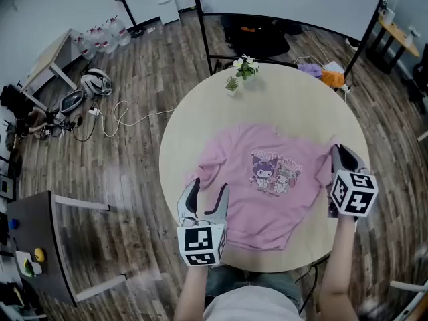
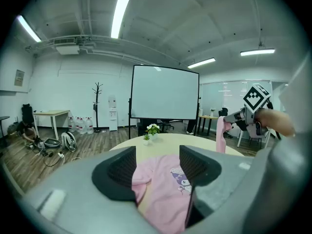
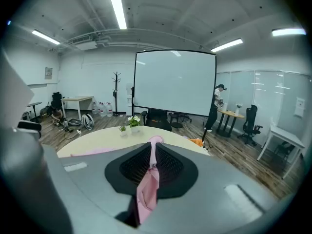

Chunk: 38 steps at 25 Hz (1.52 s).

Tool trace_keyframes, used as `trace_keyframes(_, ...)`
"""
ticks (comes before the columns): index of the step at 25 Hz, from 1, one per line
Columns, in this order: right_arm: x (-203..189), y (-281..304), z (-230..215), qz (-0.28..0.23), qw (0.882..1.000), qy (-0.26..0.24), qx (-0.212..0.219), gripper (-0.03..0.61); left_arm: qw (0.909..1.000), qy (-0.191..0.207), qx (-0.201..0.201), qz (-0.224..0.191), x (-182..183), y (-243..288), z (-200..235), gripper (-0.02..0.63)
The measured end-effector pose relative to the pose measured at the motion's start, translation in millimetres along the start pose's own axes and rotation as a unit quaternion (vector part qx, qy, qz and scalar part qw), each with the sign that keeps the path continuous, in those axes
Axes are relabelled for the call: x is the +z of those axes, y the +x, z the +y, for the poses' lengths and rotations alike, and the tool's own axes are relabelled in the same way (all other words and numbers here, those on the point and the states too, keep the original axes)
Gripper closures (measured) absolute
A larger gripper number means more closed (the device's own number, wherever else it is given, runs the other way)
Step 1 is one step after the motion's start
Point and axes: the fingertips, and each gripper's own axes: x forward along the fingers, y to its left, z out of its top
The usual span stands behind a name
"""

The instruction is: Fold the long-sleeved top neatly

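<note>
Lying front side up on the round table [image 1: 281,99], the pink top [image 1: 267,186] occupies the near half of the surface, its hem towards the person and its neck towards the far edge. A cartoon print [image 1: 275,171] shows on the chest.

Right gripper [image 1: 342,151]: positioned at the top's right edge. In the right gripper view, its fingers are pressed together on a fold of pink fabric [image 3: 148,189], which runs up between the pads and hangs below them. The left gripper view confirms this from the side: a strip of pink cloth [image 2: 220,135] hangs from that gripper, lifted off the table.

Left gripper [image 1: 208,189]: positioned over the top's near left corner. In the left gripper view its fingers [image 2: 119,172] are spread wide, with the pink cloth seen lying beyond the gap and nothing pinched. Whether the tips touch the fabric cannot be determined.

The cloth on the top's left side is bunched inward near the left gripper rather than stretched out.

Other items noted: two small potted plants [image 1: 241,72] stand together near the far edge of the table, well apart from the top. An orange object [image 1: 332,77] sits at the far right rim. A large white screen [image 3: 174,82] stands behind the table. Water bottles [image 1: 100,35] are grouped on the wooden floor at the far left.
</note>
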Motion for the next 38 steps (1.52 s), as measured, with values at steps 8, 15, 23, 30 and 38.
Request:
trace_keyframes(8, 1.4, 43.5, 76.5, 0.045, 0.999, -0.012, 0.008, 0.528, 0.9989, 0.003, -0.043, 0.019, 1.1, 24.9, 59.1, 0.334)
trace_keyframes(15, -42.0, 105.6, 133.4, 0.123, 0.992, -0.020, 0.017, 0.526, 0.9971, 0.001, -0.064, 0.040, -11.7, 39.8, 101.4, 0.334)
trace_keyframes(23, -85.9, 159.4, 184.2, 0.186, 0.982, -0.018, 0.028, 0.520, 0.9943, -0.009, -0.082, 0.068, -33.7, 50.8, 122.5, 0.334)
trace_keyframes(30, -119.6, 199.5, 213.0, 0.220, 0.975, 0.002, 0.041, 0.508, 0.9916, -0.027, -0.080, 0.099, -57.8, 58.9, 139.1, 0.334)
trace_keyframes(38, -128.8, 217.7, 241.9, 0.221, 0.972, 0.030, 0.077, 0.397, 0.9898, -0.035, -0.079, 0.113, -73.7, 64.3, 150.9, 0.334)
